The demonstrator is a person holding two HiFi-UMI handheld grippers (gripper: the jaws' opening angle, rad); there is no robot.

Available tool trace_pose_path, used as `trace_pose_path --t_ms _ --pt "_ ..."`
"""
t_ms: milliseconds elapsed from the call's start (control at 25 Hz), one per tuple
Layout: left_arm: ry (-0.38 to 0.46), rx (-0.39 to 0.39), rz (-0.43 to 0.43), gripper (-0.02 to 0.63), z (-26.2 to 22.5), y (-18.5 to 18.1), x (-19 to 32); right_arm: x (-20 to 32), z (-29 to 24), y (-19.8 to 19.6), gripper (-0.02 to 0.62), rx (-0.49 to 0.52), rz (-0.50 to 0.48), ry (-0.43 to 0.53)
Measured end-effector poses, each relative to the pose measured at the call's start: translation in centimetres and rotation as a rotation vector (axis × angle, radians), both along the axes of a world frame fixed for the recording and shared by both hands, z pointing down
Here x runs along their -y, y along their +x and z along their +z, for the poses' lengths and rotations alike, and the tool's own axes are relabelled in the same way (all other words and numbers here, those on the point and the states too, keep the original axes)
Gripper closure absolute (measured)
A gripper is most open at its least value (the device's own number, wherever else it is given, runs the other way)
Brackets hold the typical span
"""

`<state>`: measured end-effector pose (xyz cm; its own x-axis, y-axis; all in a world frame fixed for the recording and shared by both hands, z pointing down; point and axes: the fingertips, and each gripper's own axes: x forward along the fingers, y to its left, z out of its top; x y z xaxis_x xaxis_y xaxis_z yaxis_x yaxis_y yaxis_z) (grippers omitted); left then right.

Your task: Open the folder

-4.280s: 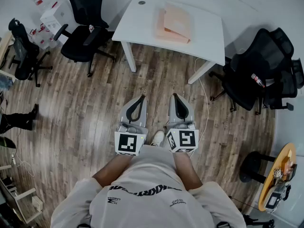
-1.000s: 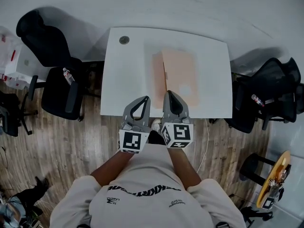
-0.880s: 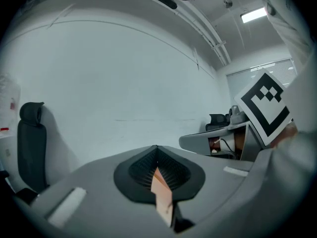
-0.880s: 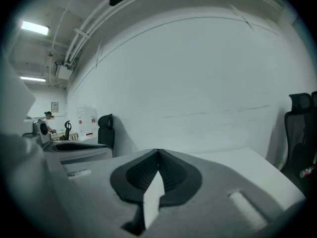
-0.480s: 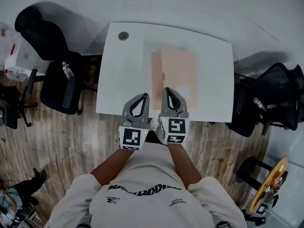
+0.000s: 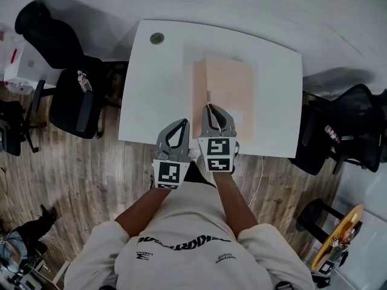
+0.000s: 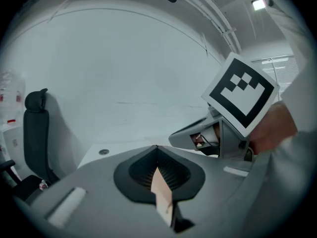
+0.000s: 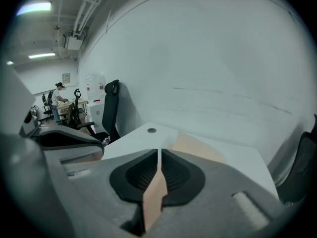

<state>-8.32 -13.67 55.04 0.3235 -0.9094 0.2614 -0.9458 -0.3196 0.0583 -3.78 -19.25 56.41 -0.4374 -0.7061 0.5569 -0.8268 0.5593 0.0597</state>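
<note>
Overhead, a peach folder [image 6: 227, 92] lies closed on the white table [image 6: 151, 101], with the right gripper [image 6: 210, 109] over its near edge and the left gripper [image 6: 179, 124] beside it. Left gripper view: jaws clenched, empty. Right gripper view: jaws together, empty, folder ahead. Best to part them and pinch only the top cover.

An office: a white desk [image 6: 151, 95] against a plain white wall, black swivel chairs [image 6: 69, 104] at both ends, wood-plank floor [image 6: 78, 180].

Peach folder [image 6: 230, 89], white table [image 6: 154, 95], black chair [image 6: 69, 110], brown plank floor [image 6: 91, 180]
</note>
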Motion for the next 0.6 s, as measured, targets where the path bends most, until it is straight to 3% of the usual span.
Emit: trace_pose_path --t_ms 280,600 --pt "-0.030 -0.009 -0.027 0.614 1.6 -0.6 0.2 0.5 2.4 -1.1 0.554 -0.017 -0.019 -0.119" --pt "-0.043 -0.009 -0.025 0.614 2.5 -0.2 0.1 1.1 4.1 -1.0 0.512 -0.182 -0.029 -0.139"
